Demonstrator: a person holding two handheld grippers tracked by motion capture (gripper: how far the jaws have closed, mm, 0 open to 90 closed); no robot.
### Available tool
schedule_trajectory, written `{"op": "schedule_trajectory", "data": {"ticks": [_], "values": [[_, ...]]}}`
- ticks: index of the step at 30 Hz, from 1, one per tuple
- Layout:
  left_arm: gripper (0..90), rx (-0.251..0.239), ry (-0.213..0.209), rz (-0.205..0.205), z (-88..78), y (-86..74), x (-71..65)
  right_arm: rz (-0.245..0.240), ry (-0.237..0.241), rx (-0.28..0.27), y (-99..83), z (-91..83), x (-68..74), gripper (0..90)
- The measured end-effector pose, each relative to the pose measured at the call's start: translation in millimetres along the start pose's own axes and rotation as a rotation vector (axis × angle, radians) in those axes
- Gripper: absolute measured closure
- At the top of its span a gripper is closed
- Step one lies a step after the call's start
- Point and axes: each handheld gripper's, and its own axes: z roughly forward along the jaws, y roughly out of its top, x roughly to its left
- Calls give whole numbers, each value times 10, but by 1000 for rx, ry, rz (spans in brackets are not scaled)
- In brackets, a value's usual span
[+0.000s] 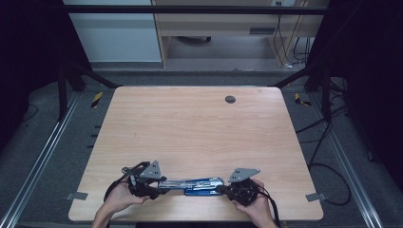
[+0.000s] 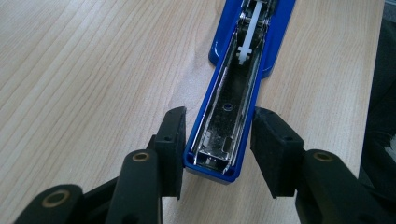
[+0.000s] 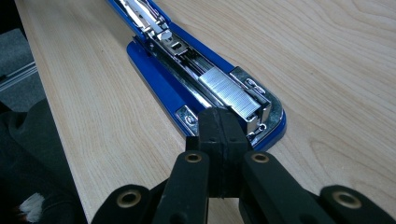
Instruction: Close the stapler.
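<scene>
A blue stapler (image 1: 199, 183) lies swung open flat, near the front edge of the wooden table (image 1: 199, 128). In the left gripper view its upper arm (image 2: 233, 93) shows a bare metal channel with a white pusher. My left gripper (image 2: 219, 112) straddles the end of that arm, a pad against each blue side. My right gripper (image 3: 222, 116) is shut with nothing between its pads, the tips resting at the end of the stapler's base (image 3: 159, 88). A strip of silver staples (image 3: 231, 91) sits in the base just ahead of the tips. In the high view the left gripper (image 1: 160, 186) and the right gripper (image 1: 221, 189) face each other along the stapler.
A small dark round grommet (image 1: 230, 99) sits in the tabletop at the far side. Metal rails run along the floor on both sides, and cables lie on the floor at the right. A pale cabinet stands beyond the table.
</scene>
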Motion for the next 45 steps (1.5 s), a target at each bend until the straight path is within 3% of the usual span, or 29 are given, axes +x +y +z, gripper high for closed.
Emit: {"op": "schedule_trajectory", "data": {"ticks": [15, 23, 35, 45], "values": [[574, 39, -12, 16, -44, 100, 8, -1, 3, 3, 2, -2, -5, 900], [583, 2, -30, 10, -118, 134, 21, -3, 3, 4, 3, -2, -4, 900], [586, 11, -29, 17, -119, 152, 18, -14, -1, 2, 8, 1, 5, 900], [587, 14, -33, 17, -122, 163, 24, -36, 41, -112, 239, -43, 117, 900]]}}
